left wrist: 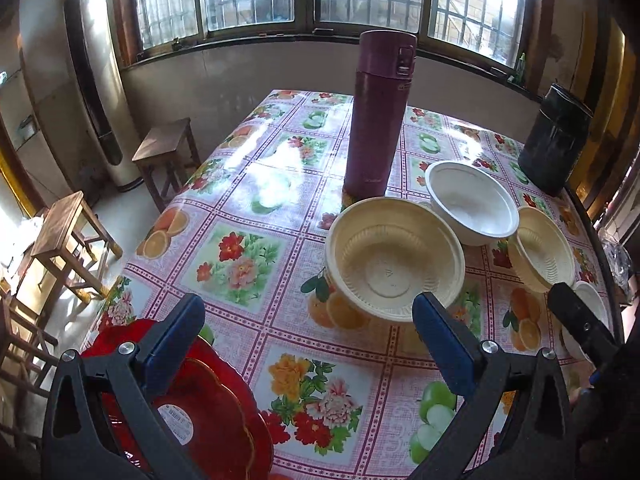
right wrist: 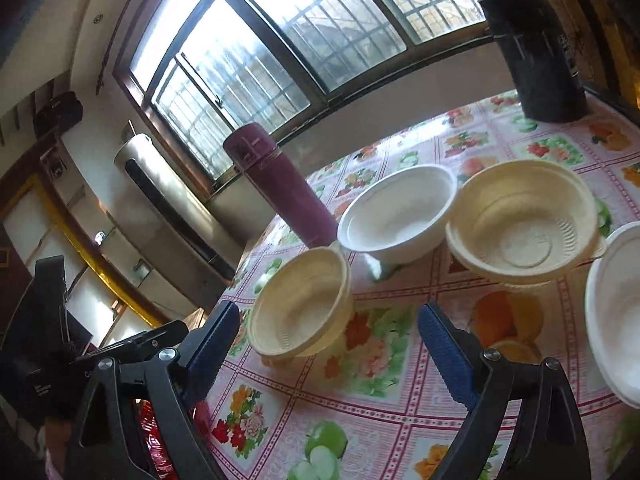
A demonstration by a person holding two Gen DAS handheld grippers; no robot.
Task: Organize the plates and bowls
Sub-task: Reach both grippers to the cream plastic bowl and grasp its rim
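Bowls lay ahead of both wide-open, empty claws: from the left gripper (left wrist: 308,344), the cream bowl (left wrist: 394,258) sat at one o'clock, nearest; from the right gripper (right wrist: 328,350), it (right wrist: 300,304) sat at eleven. Red plates (left wrist: 208,412) lay under the left claw.

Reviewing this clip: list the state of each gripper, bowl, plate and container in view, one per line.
left gripper: open, holding nothing
right gripper: open, holding nothing
near cream bowl: upright, empty
white bowl: upright, empty
far cream bowl: upright, empty
red plates: stacked
purple flask: upright, lid shut
black canister: upright
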